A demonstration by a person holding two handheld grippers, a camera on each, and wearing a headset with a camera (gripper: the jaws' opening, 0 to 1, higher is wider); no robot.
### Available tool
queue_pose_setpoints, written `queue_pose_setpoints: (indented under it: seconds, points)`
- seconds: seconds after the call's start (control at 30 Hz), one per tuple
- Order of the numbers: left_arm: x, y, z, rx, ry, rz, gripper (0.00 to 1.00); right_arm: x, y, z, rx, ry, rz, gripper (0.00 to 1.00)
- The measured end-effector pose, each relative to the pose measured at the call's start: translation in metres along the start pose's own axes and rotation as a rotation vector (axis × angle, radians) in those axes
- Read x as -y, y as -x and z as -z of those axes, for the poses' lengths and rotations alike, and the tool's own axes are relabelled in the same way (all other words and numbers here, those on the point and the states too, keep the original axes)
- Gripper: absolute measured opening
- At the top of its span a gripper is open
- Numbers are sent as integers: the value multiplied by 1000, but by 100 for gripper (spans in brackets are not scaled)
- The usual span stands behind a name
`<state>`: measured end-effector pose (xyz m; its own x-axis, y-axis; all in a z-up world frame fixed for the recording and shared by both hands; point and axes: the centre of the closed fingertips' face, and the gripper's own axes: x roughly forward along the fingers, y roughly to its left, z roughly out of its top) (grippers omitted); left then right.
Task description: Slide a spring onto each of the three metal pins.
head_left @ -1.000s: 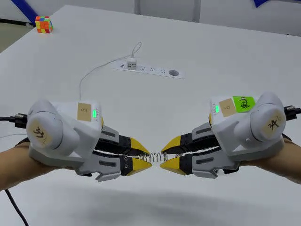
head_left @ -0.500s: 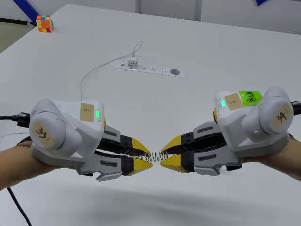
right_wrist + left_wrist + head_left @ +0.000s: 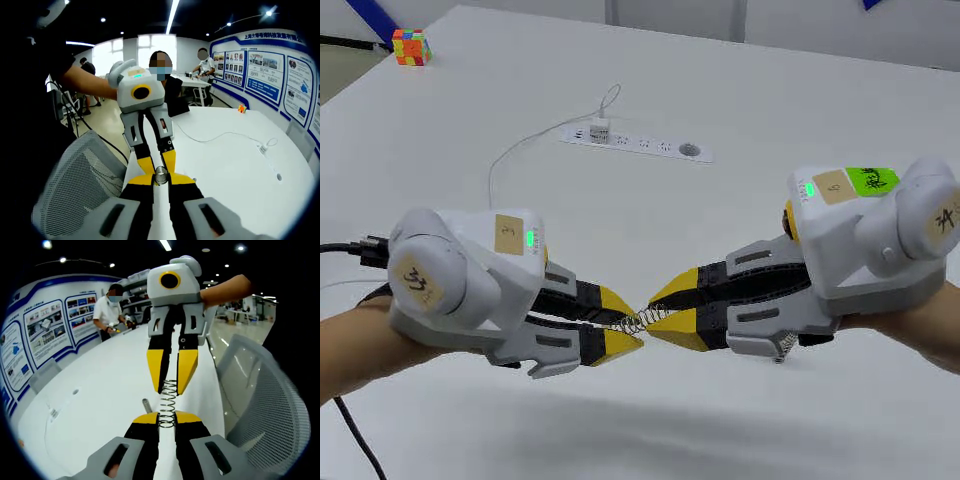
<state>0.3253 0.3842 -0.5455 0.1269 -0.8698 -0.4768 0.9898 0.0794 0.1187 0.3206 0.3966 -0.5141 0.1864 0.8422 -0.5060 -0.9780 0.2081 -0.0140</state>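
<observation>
Left gripper (image 3: pixel 632 330) and right gripper (image 3: pixel 656 318) meet tip to tip above the white counter (image 3: pixel 720 230). The spring (image 3: pixel 640 322) is in the air between them: left jaws pinch one end, right jaws the other.

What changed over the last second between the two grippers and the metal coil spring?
The right gripper rose and closed in on the left gripper, so the metal coil spring clamped between them spans a shorter, slanted gap. Both grips held. The white power strip and multicoloured cube stayed put.
</observation>
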Motion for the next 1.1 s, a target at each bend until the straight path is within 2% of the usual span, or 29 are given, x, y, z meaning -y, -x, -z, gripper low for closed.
queue_pose_setpoints:
  seconds: [0.33, 0.6, 0.77, 1.0, 1.1]
  points:
    - [3, -1, -4, 20, 18, 7, 10, -2, -2, -15, 62, -30, 10, 11]
    - [3, -1, -9, 50, 61, 3, 10, -2, -6, -26, 107, -57, 17, 11]
    - [4, 0, -7, 44, 65, 0, 11, -3, -8, -26, 101, -66, 13, 11]
    - [2, 3, -5, 67, 104, -7, 11, -2, -10, -28, 102, -66, 26, 10]
    - [-1, 5, -5, 67, 102, -20, 11, 0, -11, -29, 104, -69, 30, 10]
